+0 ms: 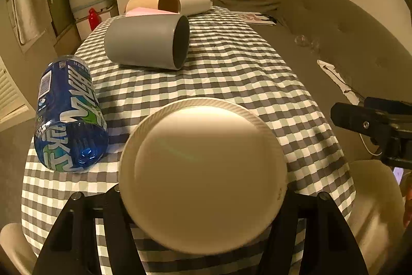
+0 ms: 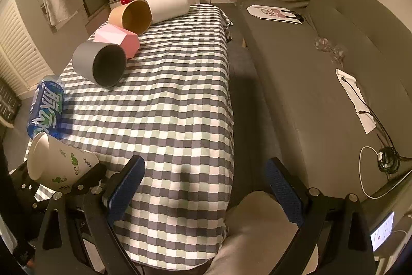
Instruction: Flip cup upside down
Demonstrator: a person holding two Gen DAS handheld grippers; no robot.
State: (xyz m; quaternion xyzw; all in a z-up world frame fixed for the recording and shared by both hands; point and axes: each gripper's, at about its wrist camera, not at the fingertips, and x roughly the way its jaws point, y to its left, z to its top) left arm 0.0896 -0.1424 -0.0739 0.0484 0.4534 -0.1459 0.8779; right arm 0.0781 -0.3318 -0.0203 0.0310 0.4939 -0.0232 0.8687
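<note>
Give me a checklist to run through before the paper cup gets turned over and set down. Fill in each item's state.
1. Left hand-held gripper shut on the paper cup: ok; its fingers clamp the cup's sides.
2. Cup orientation: not ok yet; it lies tilted, its mouth towards the blue bottle, not upside down.
3. Landing spot: ok; the checkered tablecloth is bare in the middle.
4. Neighbours apart: ok for the grey cup; the blue bottle lies close on the left, so watch it.
5. Right hand-held gripper out of the way: ok; open, holding nothing, at the table's near edge.
6. Cup empty: cannot tell; its inside is not in view.
</note>
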